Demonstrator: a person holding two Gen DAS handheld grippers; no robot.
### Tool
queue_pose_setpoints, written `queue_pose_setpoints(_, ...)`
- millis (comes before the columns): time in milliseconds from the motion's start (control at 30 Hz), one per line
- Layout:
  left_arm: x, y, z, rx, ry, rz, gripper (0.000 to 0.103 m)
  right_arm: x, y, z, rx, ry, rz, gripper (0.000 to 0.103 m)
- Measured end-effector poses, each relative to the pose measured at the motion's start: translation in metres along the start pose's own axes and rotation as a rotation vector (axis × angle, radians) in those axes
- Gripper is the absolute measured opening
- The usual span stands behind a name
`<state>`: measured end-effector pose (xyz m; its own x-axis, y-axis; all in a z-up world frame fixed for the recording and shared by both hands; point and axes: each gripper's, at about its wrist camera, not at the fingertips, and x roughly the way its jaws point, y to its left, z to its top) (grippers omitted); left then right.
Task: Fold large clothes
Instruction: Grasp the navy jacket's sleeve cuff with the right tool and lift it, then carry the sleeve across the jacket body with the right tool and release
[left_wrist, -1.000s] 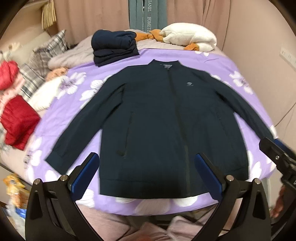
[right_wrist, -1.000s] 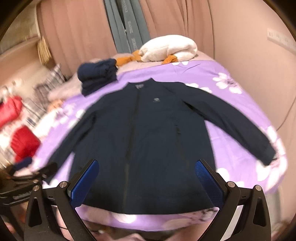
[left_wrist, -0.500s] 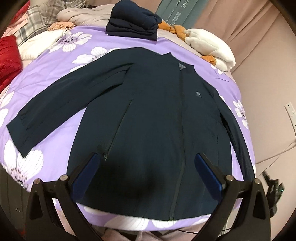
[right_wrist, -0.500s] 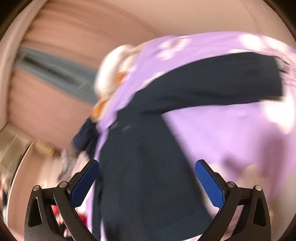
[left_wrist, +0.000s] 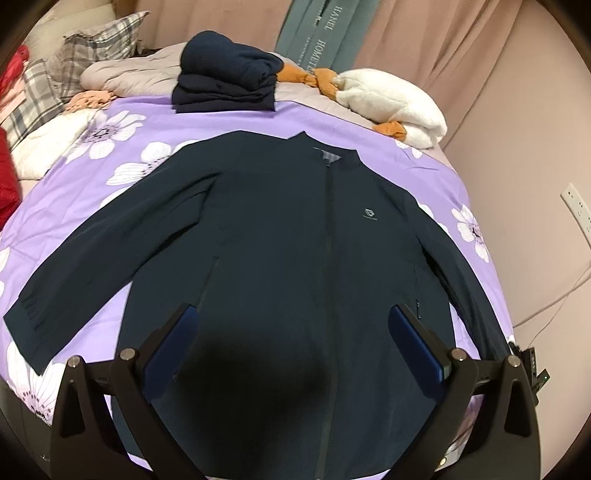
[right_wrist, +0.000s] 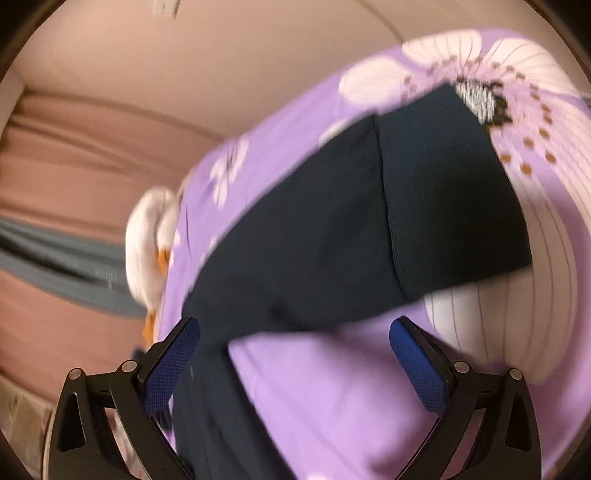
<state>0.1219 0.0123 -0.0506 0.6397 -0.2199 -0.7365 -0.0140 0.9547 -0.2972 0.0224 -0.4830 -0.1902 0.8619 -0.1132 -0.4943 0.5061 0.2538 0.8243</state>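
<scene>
Lying face-up and zipped, the one dark navy jacket (left_wrist: 295, 258) is spread flat on the purple floral bedspread (left_wrist: 122, 147), both sleeves angled outward — a layout that suits folding sleeves in first, I judge. At the left, its sleeve cuff (left_wrist: 27, 325) rests near the bed's edge. The left gripper (left_wrist: 295, 345) hovers over the hem, jaws wide apart, holding nothing. Behind the collar sits one stack of folded dark clothes (left_wrist: 225, 83), probably finished pieces set aside. In the blurred right wrist view, the right gripper (right_wrist: 295, 345) — also spread wide and empty — points toward the other sleeve's cuff (right_wrist: 450, 195), likely to grasp it.
</scene>
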Motion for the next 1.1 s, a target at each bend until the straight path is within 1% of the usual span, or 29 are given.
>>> queue_pose_setpoints(67, 0.005, -0.006, 0.004, 0.012, 0.005, -0.002, 0.103, 0.001, -0.005, 0.005, 0.023, -0.056, 0.008, 0.102)
queue_pose_setpoints(100, 0.007, -0.008, 0.005, 0.018, 0.005, -0.004, 0.103, 0.001, -0.005, 0.008, 0.038, -0.084, 0.013, 0.098)
queue_pose_setpoints(167, 0.010, -0.012, 0.006, 0.029, 0.006, -0.002, 0.103, 0.001, -0.006, 0.012, 0.051, -0.126, -0.005, 0.077)
queue_pose_setpoints(200, 0.013, -0.012, 0.008, 0.036, 0.007, 0.009, 0.103, 0.003, -0.008, 0.016, 0.054, -0.129, -0.032, 0.050)
queue_pose_setpoints(233, 0.015, -0.013, 0.008, 0.040, 0.008, 0.022, 0.103, 0.002, -0.010, 0.018, 0.060, -0.132, -0.060, 0.026)
queue_pose_setpoints(300, 0.019, -0.011, 0.008, 0.046, 0.008, 0.048, 0.103, -0.002, -0.010, 0.023, 0.064, -0.141, -0.076, 0.014)
queue_pose_setpoints(333, 0.021, -0.009, 0.010, 0.046, 0.009, 0.060, 0.103, -0.003, -0.007, 0.023, 0.050, -0.146, -0.072, 0.012)
queue_pose_setpoints(400, 0.026, -0.003, 0.015, 0.043, 0.015, 0.070, 0.103, -0.011, 0.014, 0.029, -0.019, -0.159, -0.075, 0.010)
queue_pose_setpoints(467, 0.030, 0.003, 0.021, 0.039, 0.020, 0.088, 0.103, -0.012, 0.038, 0.033, -0.091, -0.154, -0.076, 0.010)
queue_pose_setpoints(500, 0.032, 0.007, 0.026, 0.035, 0.018, 0.101, 0.103, -0.014, 0.063, 0.040, -0.142, -0.140, -0.061, 0.010)
queue_pose_setpoints(567, 0.034, 0.016, 0.032, 0.016, 0.009, 0.124, 0.103, -0.017, 0.097, 0.043, -0.215, -0.135, -0.057, 0.010)
queue_pose_setpoints(600, 0.035, 0.023, 0.036, -0.006, 0.007, 0.126, 0.103, -0.020, 0.132, 0.044, -0.294, -0.148, -0.066, 0.010)
queue_pose_setpoints(667, 0.036, 0.032, 0.041, -0.038, 0.007, 0.117, 0.103, -0.023, 0.171, 0.037, -0.397, -0.157, -0.070, 0.010)
queue_pose_setpoints(700, 0.037, 0.037, 0.044, -0.054, 0.006, 0.114, 0.103, -0.023, 0.205, 0.029, -0.476, -0.152, -0.071, 0.010)
queue_pose_setpoints(733, 0.038, 0.043, 0.047, -0.067, 0.005, 0.116, 0.103, -0.022, 0.226, 0.019, -0.527, -0.150, -0.073, 0.010)
queue_pose_setpoints(767, 0.037, 0.050, 0.050, -0.080, 0.002, 0.122, 0.103, -0.021, 0.253, 0.005, -0.599, -0.153, -0.080, 0.010)
queue_pose_setpoints(800, 0.037, 0.057, 0.052, -0.094, -0.003, 0.128, 0.103, -0.017, 0.272, -0.008, -0.655, -0.160, -0.087, 0.010)
queue_pose_setpoints(867, 0.035, 0.067, 0.058, -0.117, -0.010, 0.137, 0.103, -0.008, 0.317, -0.043, -0.797, -0.172, -0.103, 0.010)
queue_pose_setpoints(900, 0.033, 0.078, 0.062, -0.134, -0.019, 0.149, 0.103, -0.001, 0.345, -0.071, -0.897, -0.165, -0.109, 0.010)
queue_pose_setpoints(933, 0.031, 0.086, 0.065, -0.146, -0.027, 0.160, 0.103, 0.013, 0.363, -0.090, -0.956, -0.151, -0.109, 0.010)
queue_pose_setpoints(967, 0.029, 0.094, 0.068, -0.158, -0.037, 0.172, 0.103, 0.027, 0.380, -0.115, -1.030, -0.120, -0.107, 0.010)
queue_pose_setpoints(1000, 0.027, 0.104, 0.071, -0.172, -0.045, 0.185, 0.103, 0.042, 0.391, -0.133, -1.073, -0.096, -0.103, 0.010)
queue_pose_setpoints(1067, 0.024, 0.117, 0.075, -0.196, -0.057, 0.199, 0.103, 0.062, 0.414, -0.191, -1.203, -0.050, -0.079, 0.010)
queue_pose_setpoints(1100, 0.023, 0.128, 0.079, -0.209, -0.065, 0.212, 0.103, 0.068, 0.418, -0.214, -1.256, -0.039, -0.067, 0.010)
